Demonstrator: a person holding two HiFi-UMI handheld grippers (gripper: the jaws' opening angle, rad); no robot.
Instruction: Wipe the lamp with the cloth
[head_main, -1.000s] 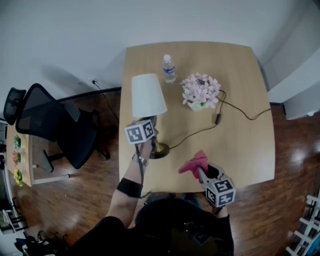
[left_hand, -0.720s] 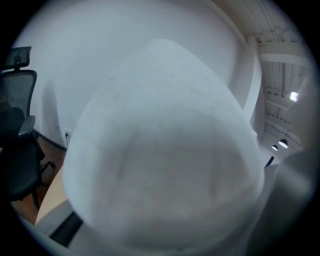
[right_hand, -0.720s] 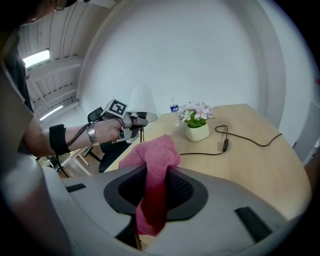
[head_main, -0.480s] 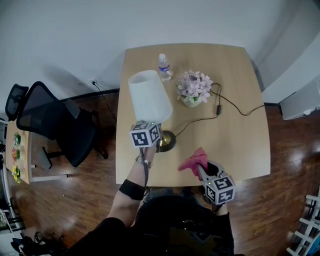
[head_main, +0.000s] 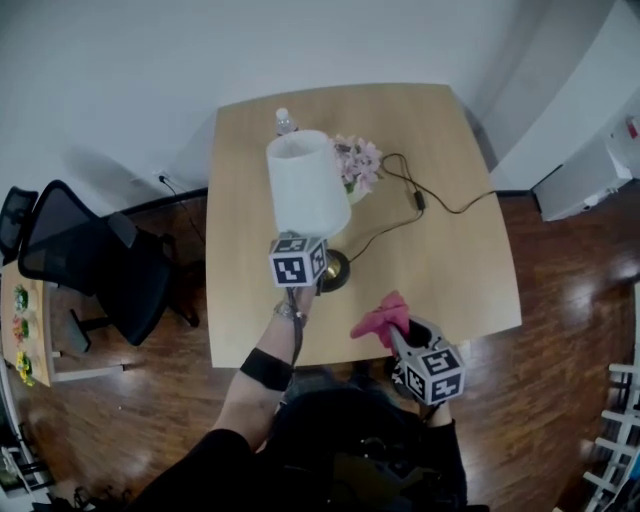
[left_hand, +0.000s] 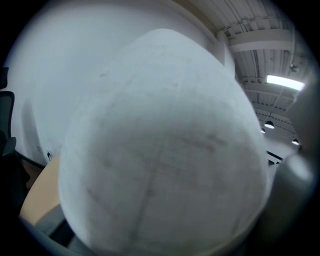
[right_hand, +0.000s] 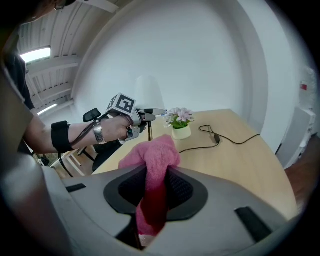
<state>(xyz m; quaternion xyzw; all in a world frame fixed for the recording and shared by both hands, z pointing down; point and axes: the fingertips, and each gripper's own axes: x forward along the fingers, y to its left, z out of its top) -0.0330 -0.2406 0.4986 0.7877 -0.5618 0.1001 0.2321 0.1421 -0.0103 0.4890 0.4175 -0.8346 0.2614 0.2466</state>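
Pinching pink cloth (right_hand: 152, 152) between right gripper (right_hand: 156, 190) jaws, near lamp (head_main: 307, 190) base; clamping lamp stem with left gripper (right_hand: 148, 115).

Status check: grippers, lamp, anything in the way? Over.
Left gripper shut on lamp stem. Right gripper shut on cloth, clear of lamp, no wiping yet. Flowers and cord close behind lamp.

Right hand-held gripper (right_hand: 153, 192) clamping pink cloth (right_hand: 150, 156), lamp (right_hand: 149, 94) beyond
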